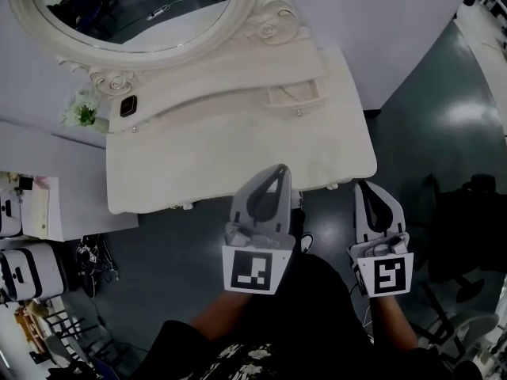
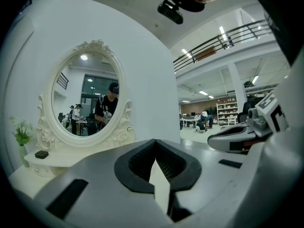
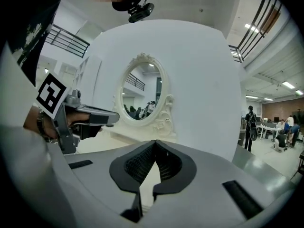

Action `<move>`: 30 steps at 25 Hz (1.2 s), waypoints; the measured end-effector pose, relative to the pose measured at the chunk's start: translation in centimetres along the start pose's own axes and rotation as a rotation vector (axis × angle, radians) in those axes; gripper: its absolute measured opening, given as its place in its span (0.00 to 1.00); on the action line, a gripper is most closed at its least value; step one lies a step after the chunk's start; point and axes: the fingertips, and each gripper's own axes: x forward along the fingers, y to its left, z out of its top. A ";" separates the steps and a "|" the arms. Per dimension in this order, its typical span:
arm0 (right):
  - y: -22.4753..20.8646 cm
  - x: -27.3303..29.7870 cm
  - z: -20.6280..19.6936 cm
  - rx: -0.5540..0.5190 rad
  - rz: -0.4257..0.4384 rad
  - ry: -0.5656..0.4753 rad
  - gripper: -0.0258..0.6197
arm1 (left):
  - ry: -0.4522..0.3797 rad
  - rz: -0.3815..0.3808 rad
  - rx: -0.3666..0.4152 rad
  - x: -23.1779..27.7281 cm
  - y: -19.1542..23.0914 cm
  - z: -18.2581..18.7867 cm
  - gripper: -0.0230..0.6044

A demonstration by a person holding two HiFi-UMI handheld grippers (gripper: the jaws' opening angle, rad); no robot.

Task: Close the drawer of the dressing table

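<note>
Though open, drawer (image 1: 293, 95) well beyond both fingers (image 1: 269, 188).

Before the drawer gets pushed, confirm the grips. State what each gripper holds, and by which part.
Nothing is held. The left gripper and the right gripper both have their jaws together with nothing between them.

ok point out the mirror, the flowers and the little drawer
mirror (image 1: 142, 6), head view, on the glass.
flowers (image 1: 82, 111), head view, on the blooms.
little drawer (image 1: 295, 95), head view, on its middle.
</note>
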 end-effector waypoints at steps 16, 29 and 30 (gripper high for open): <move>-1.9 5.8 -2.1 0.024 0.064 0.041 0.04 | 0.131 -0.016 -0.018 6.7 0.7 -6.1 0.04; -4.6 9.6 -5.3 0.060 0.059 0.127 0.04 | 0.300 -0.013 -0.111 12.4 1.2 -13.5 0.26; -4.8 9.9 -5.5 0.058 0.064 0.132 0.04 | 0.309 -0.006 -0.116 12.7 1.3 -13.8 0.26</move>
